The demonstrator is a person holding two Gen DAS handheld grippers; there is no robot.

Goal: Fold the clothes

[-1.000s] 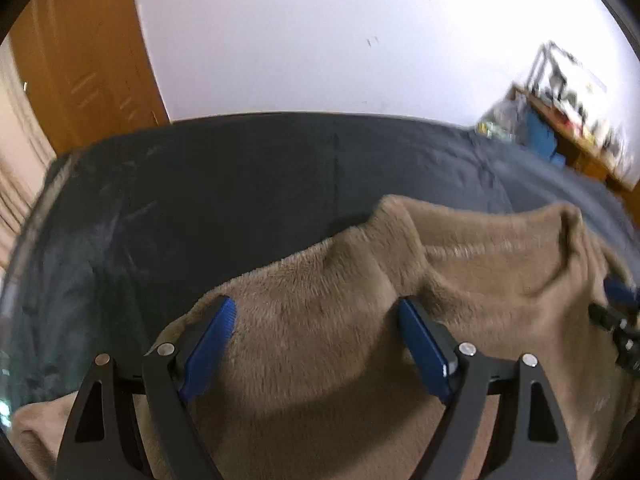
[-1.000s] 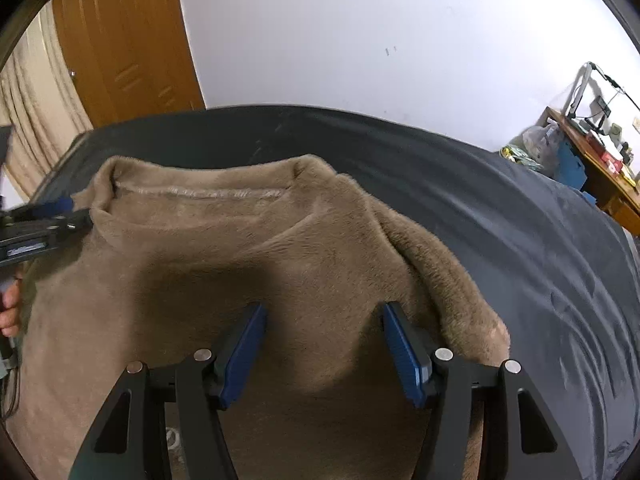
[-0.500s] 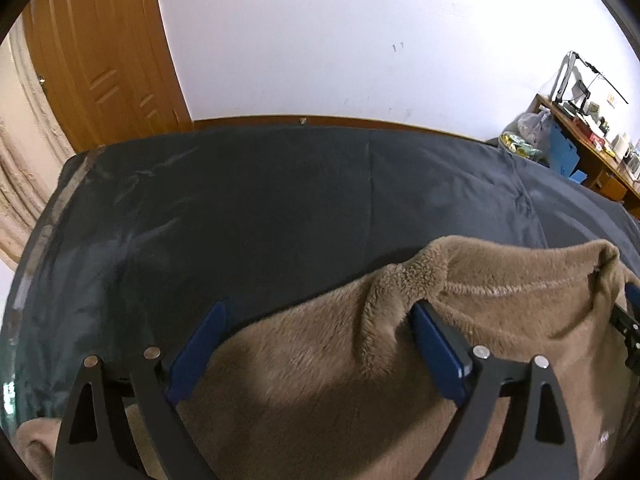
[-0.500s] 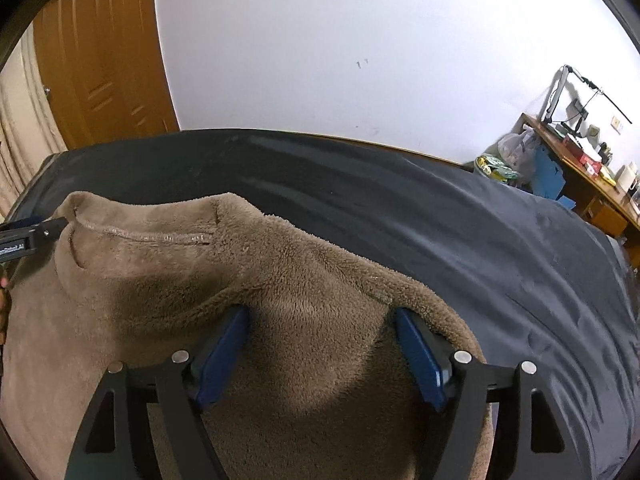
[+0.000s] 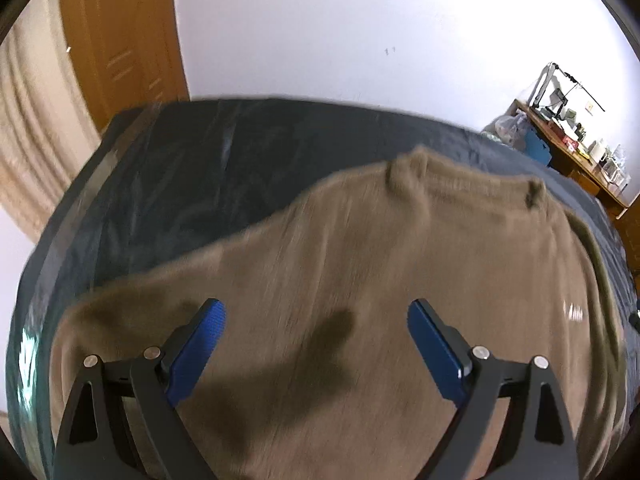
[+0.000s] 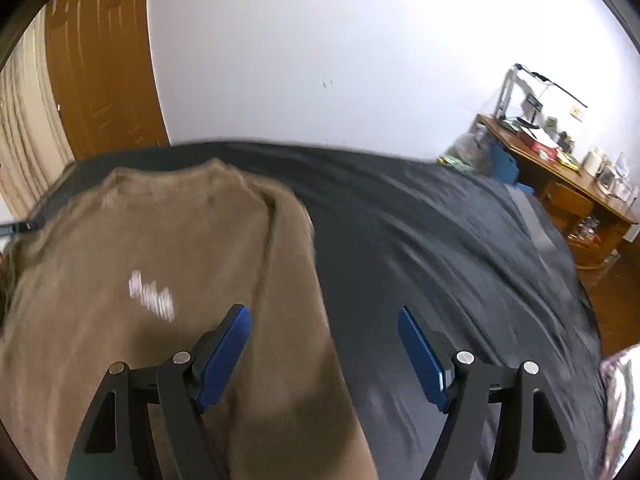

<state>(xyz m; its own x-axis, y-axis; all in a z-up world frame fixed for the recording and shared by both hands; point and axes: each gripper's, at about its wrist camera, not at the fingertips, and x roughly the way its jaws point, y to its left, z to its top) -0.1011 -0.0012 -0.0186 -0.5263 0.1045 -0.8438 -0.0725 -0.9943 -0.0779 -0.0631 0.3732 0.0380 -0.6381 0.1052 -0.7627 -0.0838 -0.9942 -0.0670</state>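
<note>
Both grippers pulled back off brown sweater (image 5: 360, 280); left gripper (image 5: 316, 344), right gripper (image 6: 324, 352) wide, empty; white chest mark (image 6: 152, 294) blurred, possibly logo

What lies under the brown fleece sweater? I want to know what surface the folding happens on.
The brown fleece sweater lies spread on a dark sheet covering a bed. The sheet shows around its edges; whatever lies beneath the sweater's middle is covered.
</note>
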